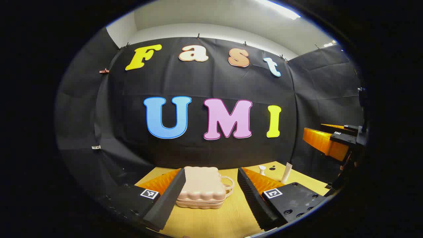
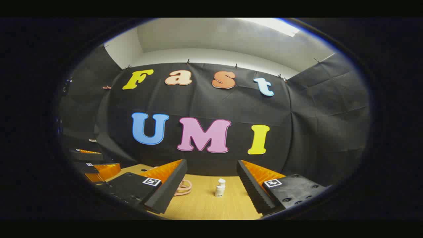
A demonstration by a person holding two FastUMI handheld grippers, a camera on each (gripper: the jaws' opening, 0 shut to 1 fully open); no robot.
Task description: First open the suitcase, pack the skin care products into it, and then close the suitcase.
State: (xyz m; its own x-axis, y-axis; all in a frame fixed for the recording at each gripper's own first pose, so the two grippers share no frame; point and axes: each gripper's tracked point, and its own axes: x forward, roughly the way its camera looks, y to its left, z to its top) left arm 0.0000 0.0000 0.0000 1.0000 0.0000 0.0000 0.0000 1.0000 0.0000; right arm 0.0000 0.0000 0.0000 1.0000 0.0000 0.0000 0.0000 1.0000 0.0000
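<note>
Small pale-pink hard-shell suitcase w/ scalloped lid (image 1: 201, 188) lies flat and closed on the light wooden tabletop (image 1: 231, 218), straight ahead of the left gripper (image 1: 211, 195); its looped handle (image 1: 228, 185) faces right; jaws spread wide, holding nothing, case framed between them but not touched. Right gripper (image 2: 211, 188) likewise wide open and empty; small white pump bottle (image 2: 220, 187) stands upright between its fingers' lines, well ahead. In the left gripper view a white squeeze tube (image 1: 287, 172) stands upright on its cap near the table's far right edge, just right of the bottle.

Judgement: case looks light and rigid, shell smooth so likely slippery; best hold prob. at the lid's front lip by the seam, other gripper steadying the base. Bottle and tube look light, tippy; grip mid-body; tube soft, so squeeze gently.
</note>
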